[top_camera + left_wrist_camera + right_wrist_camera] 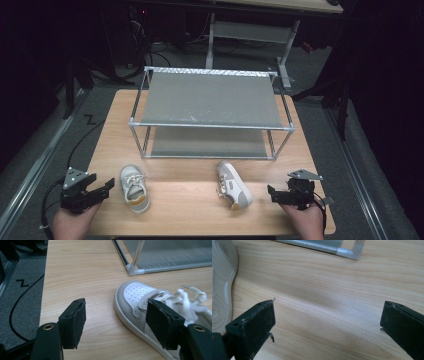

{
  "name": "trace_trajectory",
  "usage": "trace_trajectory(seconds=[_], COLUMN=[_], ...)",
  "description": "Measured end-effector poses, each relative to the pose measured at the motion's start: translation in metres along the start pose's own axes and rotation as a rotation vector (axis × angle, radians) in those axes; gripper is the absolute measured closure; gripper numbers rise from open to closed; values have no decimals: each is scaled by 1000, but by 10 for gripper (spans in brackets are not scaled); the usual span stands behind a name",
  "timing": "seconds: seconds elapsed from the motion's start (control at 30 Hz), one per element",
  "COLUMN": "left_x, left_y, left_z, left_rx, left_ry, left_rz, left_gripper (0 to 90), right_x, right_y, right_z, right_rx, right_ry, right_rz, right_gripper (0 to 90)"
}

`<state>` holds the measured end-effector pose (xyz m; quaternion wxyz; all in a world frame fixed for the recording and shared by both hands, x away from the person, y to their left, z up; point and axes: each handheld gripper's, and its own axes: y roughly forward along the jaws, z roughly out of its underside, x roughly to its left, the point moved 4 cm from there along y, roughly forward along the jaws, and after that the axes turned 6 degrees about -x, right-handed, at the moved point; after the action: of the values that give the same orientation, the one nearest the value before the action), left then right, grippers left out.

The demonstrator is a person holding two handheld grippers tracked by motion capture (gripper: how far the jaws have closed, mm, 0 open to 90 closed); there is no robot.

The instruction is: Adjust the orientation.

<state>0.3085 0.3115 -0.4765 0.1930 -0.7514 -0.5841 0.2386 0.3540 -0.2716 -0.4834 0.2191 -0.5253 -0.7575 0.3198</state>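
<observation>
— Where are the shoes right now?

— Both on the table [195, 200], in front of the rack [210, 97]. The left shoe [134, 188] stands upright on its sole near my left gripper [102, 190]. Its long axis runs roughly front to back across the table, leaning a little: the toe points away from me toward the rack, and the heel, with its orange-tan patch, is the end nearest me.

— And the other one?

— The right shoe [233, 190] lies tipped on its side. Its long axis runs diagonally, one end toward the rack, the other toward me and my right gripper [273, 193]. In the right gripper view I see its ribbed sole [222, 287] at the left edge, facing the jaws.

— What are your grippers doing?

— Left gripper [116, 322]: jaws spread, pinching nothing. In the left gripper view the shoe's perforated toe [135, 296] sits just beyond the jaws, and one jaw overlaps the laces, but I can't tell whether it touches. Right gripper [328, 322]: jaws wide apart over bare wood, nothing between them.

— How far are they from the shoes?

— The left one is just beside its shoe. The right one is near its shoe, with a gap of table between.
</observation>
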Motion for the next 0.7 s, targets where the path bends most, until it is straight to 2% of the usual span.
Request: trace_trajectory(seconds=[0.13,0.3,0.57,0.63,0.7], left_x=[-5,-11,-11,-12,-13], left_y=[4,3,1,0,0], left_z=[-4,-4,-4,-3,-3], left_rx=[-3,-2,-3,-3,-2], left_ry=[18,45,34,32,34], left_rz=[20,25,24,26,29], left_gripper=[337,337,339,339,339], right_x=[0,-1,-3,-4,-4], right_y=[0,-2,-2,-4,-6], right_z=[4,5,4,3,0], right_rx=[9,6,-1,-9,-14], right_ry=[-1,5,20,38,80], right_rz=[10,11,-1,-8,-29], right_gripper=[0,0,1,3,3])
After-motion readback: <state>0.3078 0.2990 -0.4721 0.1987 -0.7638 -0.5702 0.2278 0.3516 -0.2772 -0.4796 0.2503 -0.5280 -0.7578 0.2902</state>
